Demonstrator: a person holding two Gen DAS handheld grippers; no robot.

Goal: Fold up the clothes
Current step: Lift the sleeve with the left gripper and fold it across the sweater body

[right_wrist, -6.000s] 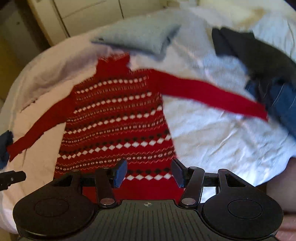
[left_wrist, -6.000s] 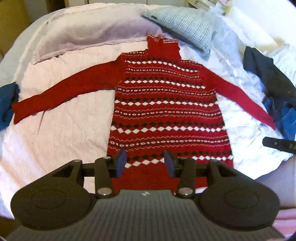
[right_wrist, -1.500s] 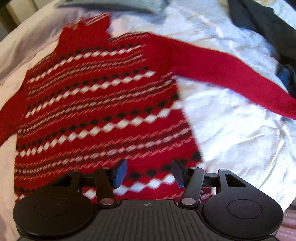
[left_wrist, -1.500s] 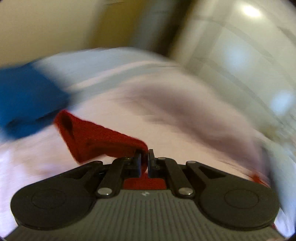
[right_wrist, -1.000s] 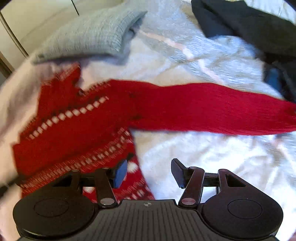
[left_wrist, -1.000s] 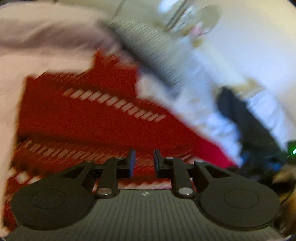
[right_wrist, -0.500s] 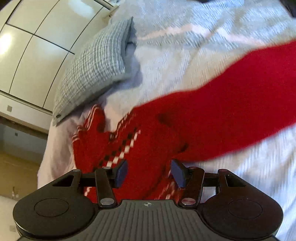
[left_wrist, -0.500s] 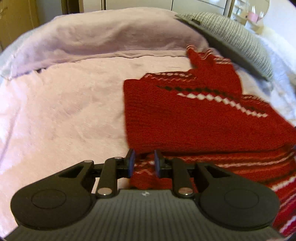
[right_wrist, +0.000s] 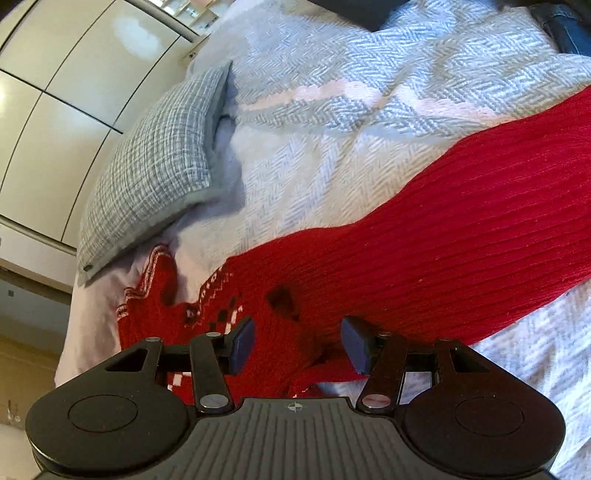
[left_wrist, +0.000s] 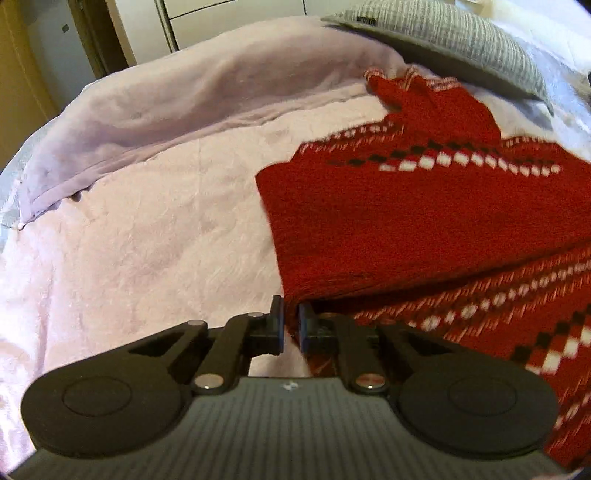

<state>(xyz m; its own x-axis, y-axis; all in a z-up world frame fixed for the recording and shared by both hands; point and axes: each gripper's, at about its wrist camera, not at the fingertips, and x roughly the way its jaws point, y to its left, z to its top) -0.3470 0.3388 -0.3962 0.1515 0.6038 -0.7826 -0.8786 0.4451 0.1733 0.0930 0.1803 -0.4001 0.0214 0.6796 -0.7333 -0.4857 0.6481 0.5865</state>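
A red knit sweater (left_wrist: 424,221) with white and black diamond bands lies flat on the bed, its left sleeve folded across the chest. My left gripper (left_wrist: 290,326) sits at the sweater's left side edge just below that sleeve, its jaws pinched on the fabric with a thin gap. In the right wrist view the sweater's right sleeve (right_wrist: 461,236) stretches out to the right over the bedcover. My right gripper (right_wrist: 297,343) hovers open over the right armpit, with red knit showing between its fingers.
A pink blanket (left_wrist: 147,240) covers the bed's left half, with a lilac pillow (left_wrist: 184,99) behind it. A grey checked pillow (right_wrist: 147,177) lies above the collar. A blue-white herringbone cover (right_wrist: 351,122) lies under the right sleeve, and dark clothes (right_wrist: 565,26) sit at the top right.
The left sleeve went from stretched out to folded over the chest. My left gripper's jaws have narrowed at the sweater's side edge. My right gripper has come in close over the right armpit, still open.
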